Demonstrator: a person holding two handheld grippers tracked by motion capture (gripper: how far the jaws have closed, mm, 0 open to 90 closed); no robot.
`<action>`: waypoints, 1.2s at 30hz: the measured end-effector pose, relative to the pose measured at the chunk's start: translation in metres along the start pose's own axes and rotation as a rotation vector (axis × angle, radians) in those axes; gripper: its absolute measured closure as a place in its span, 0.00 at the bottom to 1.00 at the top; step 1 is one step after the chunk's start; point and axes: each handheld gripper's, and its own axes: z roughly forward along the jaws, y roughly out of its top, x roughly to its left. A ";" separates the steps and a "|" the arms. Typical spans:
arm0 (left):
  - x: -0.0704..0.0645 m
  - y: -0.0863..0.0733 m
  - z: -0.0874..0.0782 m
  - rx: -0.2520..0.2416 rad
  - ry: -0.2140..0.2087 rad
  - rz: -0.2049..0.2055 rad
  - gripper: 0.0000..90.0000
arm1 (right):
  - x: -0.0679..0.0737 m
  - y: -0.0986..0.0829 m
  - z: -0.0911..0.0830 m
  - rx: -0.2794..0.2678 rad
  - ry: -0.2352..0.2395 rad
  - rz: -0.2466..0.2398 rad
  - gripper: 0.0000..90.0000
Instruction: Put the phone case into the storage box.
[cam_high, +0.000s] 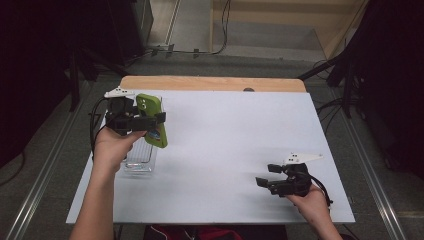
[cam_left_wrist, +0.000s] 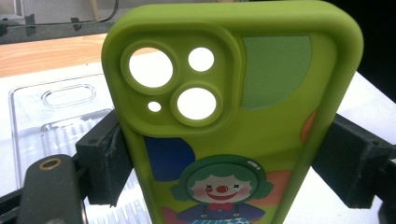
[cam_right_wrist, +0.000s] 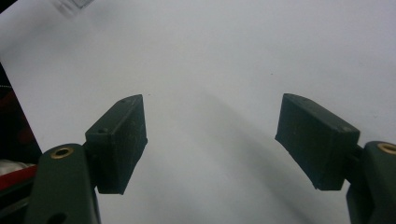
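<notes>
Phone case (cam_left_wrist: 243, 121), lime green with a clown picture and coloured patches on its back, is held above the left part of the table (cam_high: 225, 150), clamped by its long edges between the jaws of the left gripper (cam_high: 145, 121). In the left gripper view the case is seen upright with its camera cut-outs at the top, each black jaw pressed against one side of it. In the high view the case (cam_high: 152, 120) is seen raised off the surface and tilted, its camera end toward the far side.

Directly under and just behind the case, a clear plastic tray (cam_high: 140, 159) lies flat on the white table near its left edge; the case is not touching it. In the left gripper view the tray (cam_left_wrist: 56, 121) is seen to the left of the case, with a moulded oval recess near its far end and ribbed lines along its middle.

The left gripper is gripped by the person's left hand (cam_high: 112, 145), whose forearm comes in from the near-left corner.

The right gripper (cam_high: 267, 175) is held by the right hand (cam_high: 310, 197) low over the near-right part of the table, well apart from the case and the tray. In the right gripper view its jaws are spread wide with nothing between them, over bare white surface (cam_right_wrist: 210, 70).

A wooden strip (cam_high: 210, 82) is seen along the far edge of the table.
</notes>
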 end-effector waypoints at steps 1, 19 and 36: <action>0.001 0.000 0.000 0.001 0.004 0.001 0.18 | 0.000 0.000 0.000 0.001 -0.002 -0.001 0.25; 0.026 -0.005 -0.005 -0.017 0.121 -0.050 0.18 | 0.001 0.000 -0.001 -0.004 -0.008 -0.007 0.25; 0.049 0.020 0.009 -0.013 0.167 -0.076 0.18 | 0.000 0.001 -0.001 -0.011 -0.006 -0.002 0.25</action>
